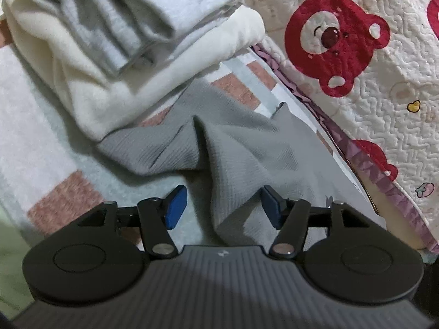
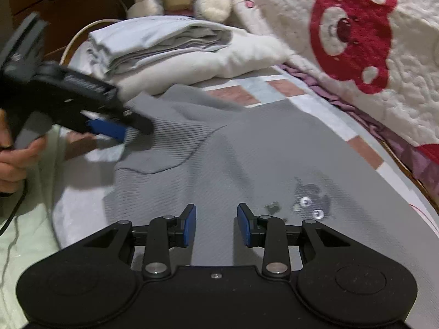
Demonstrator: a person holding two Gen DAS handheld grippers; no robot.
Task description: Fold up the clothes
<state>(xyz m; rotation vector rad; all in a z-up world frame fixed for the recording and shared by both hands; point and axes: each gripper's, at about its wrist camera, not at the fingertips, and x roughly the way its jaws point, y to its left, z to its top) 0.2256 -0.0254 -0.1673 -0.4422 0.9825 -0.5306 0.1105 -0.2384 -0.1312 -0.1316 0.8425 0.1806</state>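
Grey ribbed garment [image 2: 247, 148] lies spread on the bed's checked sheet [image 1: 41, 148], rumpled at its far end and flat nearer the camera, with a small dark motif [image 2: 311, 197] on its right part. At far left in the right wrist view, a hand [image 2: 13, 159], cut off by the frame edge, grips the left tool [image 2: 120, 134], which is angled down onto the garment's left edge; its blue pads [image 2: 107, 130] are blurred there. The left wrist view shows its jaws parted with a raised fold of grey cloth between them, neither pad clearly pressing it. The right tool [image 2: 216, 226] hovers low over the flat cloth, jaws apart, holding nothing. Beyond, folded pale clothes [image 2: 164, 44] are stacked. A bear-print quilt [image 2: 356, 35] borders the right side, blurred.
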